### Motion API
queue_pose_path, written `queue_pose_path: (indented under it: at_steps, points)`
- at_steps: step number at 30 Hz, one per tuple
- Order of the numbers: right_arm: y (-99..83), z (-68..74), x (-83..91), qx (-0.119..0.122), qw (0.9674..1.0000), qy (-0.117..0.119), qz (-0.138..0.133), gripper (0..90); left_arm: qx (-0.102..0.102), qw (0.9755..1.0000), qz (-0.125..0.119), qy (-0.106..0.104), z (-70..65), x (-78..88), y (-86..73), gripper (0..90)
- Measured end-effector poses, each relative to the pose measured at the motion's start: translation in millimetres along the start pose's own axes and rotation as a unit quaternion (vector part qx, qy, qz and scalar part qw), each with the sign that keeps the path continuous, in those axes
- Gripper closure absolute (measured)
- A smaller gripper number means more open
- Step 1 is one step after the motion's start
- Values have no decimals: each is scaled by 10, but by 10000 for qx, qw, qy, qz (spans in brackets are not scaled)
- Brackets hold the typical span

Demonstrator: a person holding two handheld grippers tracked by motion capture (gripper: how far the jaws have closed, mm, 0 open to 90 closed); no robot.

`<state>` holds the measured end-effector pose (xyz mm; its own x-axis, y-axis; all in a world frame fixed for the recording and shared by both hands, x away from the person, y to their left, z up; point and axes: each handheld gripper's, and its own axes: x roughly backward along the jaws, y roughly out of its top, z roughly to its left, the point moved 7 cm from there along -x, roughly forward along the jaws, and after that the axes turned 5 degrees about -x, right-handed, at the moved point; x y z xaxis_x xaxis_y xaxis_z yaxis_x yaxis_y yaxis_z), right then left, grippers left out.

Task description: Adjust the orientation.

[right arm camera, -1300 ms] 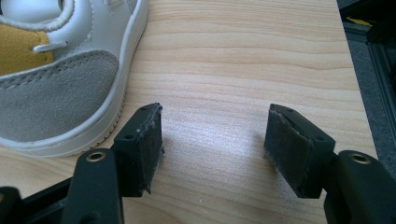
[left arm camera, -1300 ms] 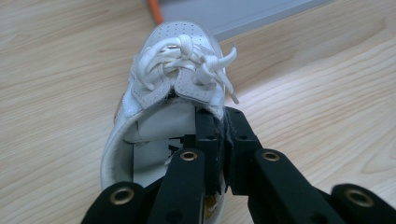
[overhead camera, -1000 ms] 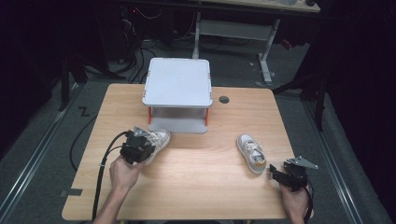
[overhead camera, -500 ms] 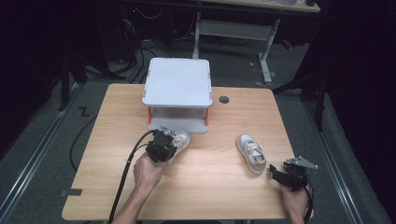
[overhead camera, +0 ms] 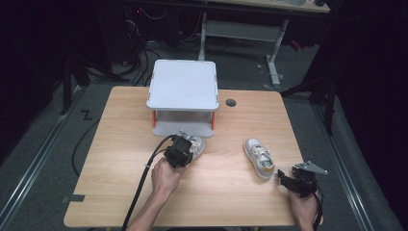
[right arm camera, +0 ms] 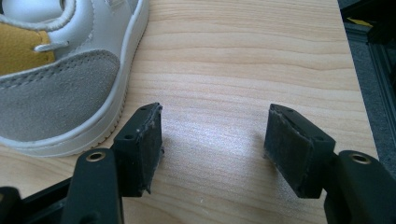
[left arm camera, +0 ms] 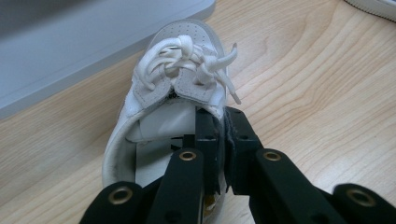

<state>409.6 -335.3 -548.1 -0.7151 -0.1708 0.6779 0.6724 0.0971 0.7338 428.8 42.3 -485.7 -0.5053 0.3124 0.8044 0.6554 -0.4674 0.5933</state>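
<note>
White shoe (left arm camera: pixel 163 98) sits pinched in your left gripper (left arm camera: pixel 217 135): jaws clamped on its side wall by the laces, toe pointing at the grey shelf (overhead camera: pixel 183 91), right in front of it on the wooden table (overhead camera: pixel 120 144). Your right gripper (right arm camera: pixel 212 140) rests jaws apart, holding nothing, just beside the heel of the second shoe (right arm camera: pixel 56 88).

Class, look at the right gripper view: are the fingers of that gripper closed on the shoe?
No: the right gripper stands open over bare table, its fingers wide apart, with the shoe lying beside them.
</note>
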Motion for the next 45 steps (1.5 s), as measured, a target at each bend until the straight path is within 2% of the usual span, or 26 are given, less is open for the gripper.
queue_pose_path:
  at_steps: [5,8,10,13,14,20,23,26,31,36,40,45]
  points:
    - [0,0,0,-2,10000,-2,0,369,89,9999,55,-40,-89,-46,69,842]
    - [0,1,0,-6,10000,-1,2,369,171,9995,54,-246,-145,-71,100,836]
    - [0,1,0,-6,10000,-1,1,369,213,9993,-2,-310,-169,-89,124,830]
    - [0,1,0,-7,10000,-2,1,369,358,9976,-45,-588,-202,-107,158,804]
    - [0,2,0,-15,10000,-4,4,369,367,9974,-66,-624,-212,-116,170,796]
    - [0,2,0,-18,10000,-7,7,369,337,9971,-97,-671,-251,-143,202,785]
    - [0,2,-1,-18,10000,-6,7,369,368,9963,-95,-771,-313,-176,209,767]
    - [0,3,0,-18,10000,-6,8,369,311,9961,-57,-829,-354,-211,200,753]
    - [0,2,-1,-16,10000,-6,7,369,297,9958,-119,-852,-348,-212,185,743]
    - [1,3,-1,-15,10000,0,8,368,198,9965,-129,-807,-375,-221,166,610]
    - [0,3,-1,-14,10000,-2,9,367,144,9961,-163,-854,-366,-184,165,564]
    - [1,2,-1,-9,10000,-3,9,367,198,9948,-226,-973,-361,-154,158,506]
